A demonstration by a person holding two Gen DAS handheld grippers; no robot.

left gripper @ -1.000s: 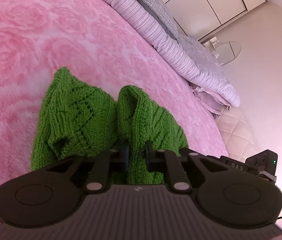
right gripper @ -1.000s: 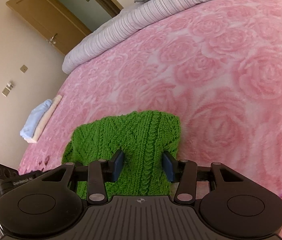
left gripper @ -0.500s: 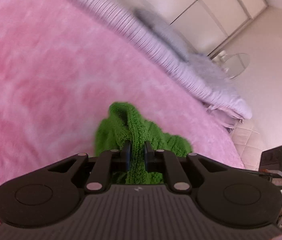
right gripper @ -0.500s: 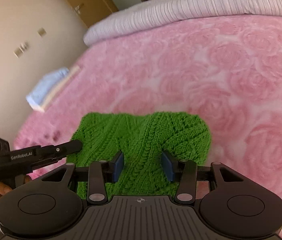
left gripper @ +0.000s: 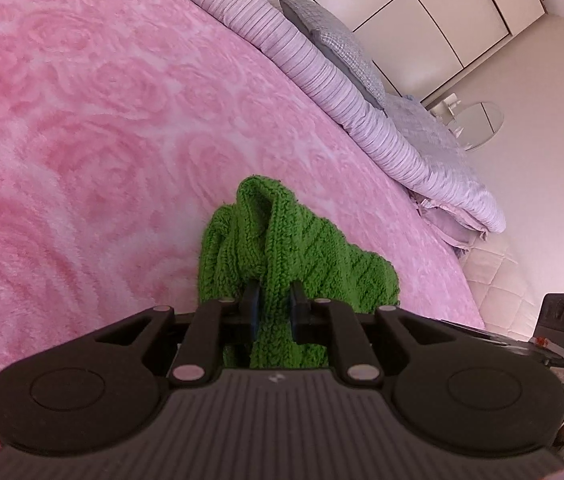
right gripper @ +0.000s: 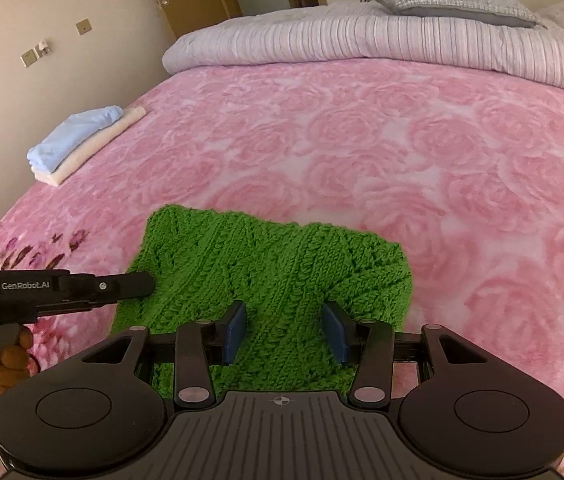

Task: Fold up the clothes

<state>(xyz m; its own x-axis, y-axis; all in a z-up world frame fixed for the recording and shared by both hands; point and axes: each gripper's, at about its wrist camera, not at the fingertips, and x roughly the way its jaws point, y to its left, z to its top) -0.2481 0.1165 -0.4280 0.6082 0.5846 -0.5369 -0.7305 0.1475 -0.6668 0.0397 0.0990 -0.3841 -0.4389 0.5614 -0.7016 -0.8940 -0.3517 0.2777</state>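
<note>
A green knitted garment point(right gripper: 274, 268) lies folded on the pink rose bedspread point(right gripper: 402, 140). My left gripper point(left gripper: 274, 312) is shut on a bunched fold of the green knit point(left gripper: 282, 248) at its left edge. It also shows from the side in the right wrist view point(right gripper: 138, 282), touching the garment's left edge. My right gripper point(right gripper: 284, 334) is open over the near edge of the garment, a blue pad on each side of a knit strip.
A folded stack of light blue and cream clothes point(right gripper: 78, 140) lies at the bed's left edge. A striped lilac duvet point(right gripper: 362, 44) and grey pillows point(right gripper: 450, 0) lie at the head. The bed's edge and tiled floor point(left gripper: 494, 276) are on the right in the left wrist view.
My left gripper stayed shut on the knit and carried its fold across, so the garment now lies in a neater rectangle. My right gripper stayed open; its view swung toward the headboard.
</note>
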